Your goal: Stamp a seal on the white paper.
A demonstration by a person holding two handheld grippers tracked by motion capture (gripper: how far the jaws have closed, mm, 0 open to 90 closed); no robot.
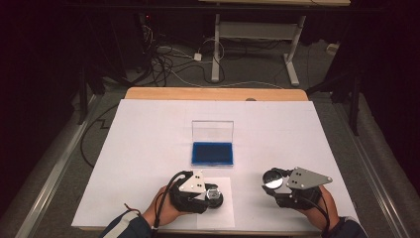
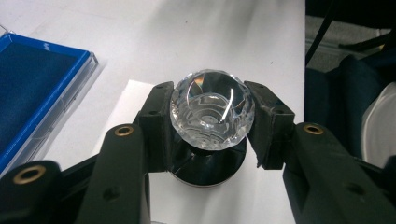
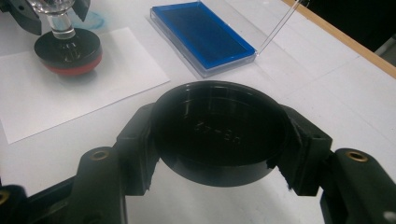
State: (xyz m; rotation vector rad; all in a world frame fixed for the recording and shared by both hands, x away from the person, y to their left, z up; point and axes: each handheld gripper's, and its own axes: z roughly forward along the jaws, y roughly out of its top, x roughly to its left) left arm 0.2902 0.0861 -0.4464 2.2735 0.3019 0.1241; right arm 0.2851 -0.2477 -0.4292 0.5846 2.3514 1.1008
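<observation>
Clear faceted glass knob (image 2: 212,109) (glossy), shiny black plastic cap (image 3: 219,133), matt white paper sheet (image 3: 70,95), smooth blue ink pad (image 3: 201,32).

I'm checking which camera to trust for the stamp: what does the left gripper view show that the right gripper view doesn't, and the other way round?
Left gripper view: the left gripper shut on the faceted clear crystal knob from close above, with a person's dark sleeve beside the table.

Right gripper view: the right gripper shut on a round black cap, plus the stamp's red bottom rim and the case's raised clear lid.

Both: the black-based stamp, the white paper sheet, and the open blue ink pad case.
</observation>
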